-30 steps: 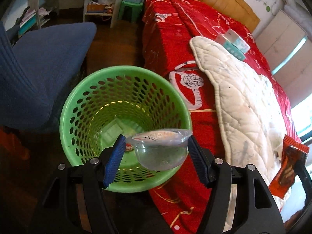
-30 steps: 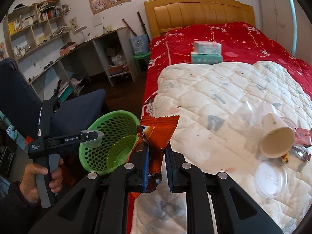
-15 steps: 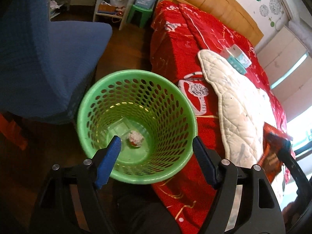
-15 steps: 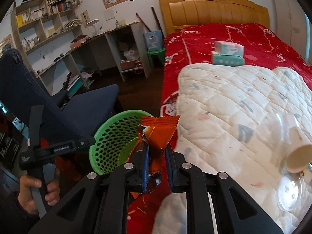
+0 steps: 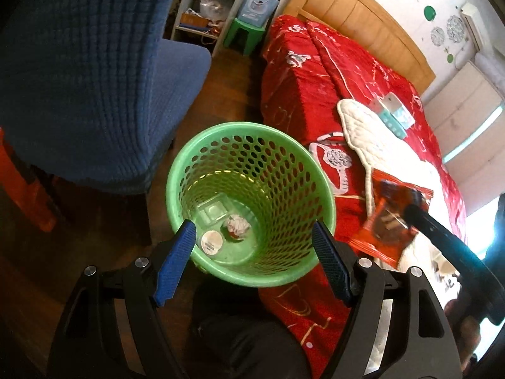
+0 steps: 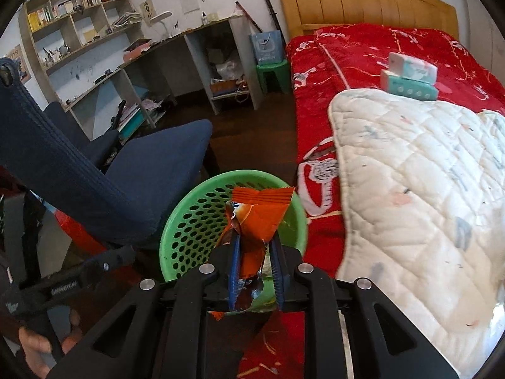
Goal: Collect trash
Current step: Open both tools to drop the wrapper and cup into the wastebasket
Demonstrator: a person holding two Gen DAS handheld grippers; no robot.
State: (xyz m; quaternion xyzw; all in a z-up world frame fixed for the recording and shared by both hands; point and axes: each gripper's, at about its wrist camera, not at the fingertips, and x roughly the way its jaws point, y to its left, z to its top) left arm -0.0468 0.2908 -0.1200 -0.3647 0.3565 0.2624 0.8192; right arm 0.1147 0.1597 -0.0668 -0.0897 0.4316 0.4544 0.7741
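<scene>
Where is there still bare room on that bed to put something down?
The white quilt looks bare below the stacked tissue packs. The red bedspread is free between those packs and the headboard. Tightest is the floor gap holding the green basket, between chair and bed.

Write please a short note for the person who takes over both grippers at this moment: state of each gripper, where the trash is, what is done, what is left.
Left gripper: open, empty, over the green basket.
Right gripper: jaws have just been opening; the orange wrapper is between them, above the basket's rim. Whether the pads grip it yet, I cannot tell.
Done: in the basket lie a clear cup and a crumpled paper ball.
Left: let the wrapper fall into the basket. Other trash on the white quilt does not show in these views, so look there next.
</scene>
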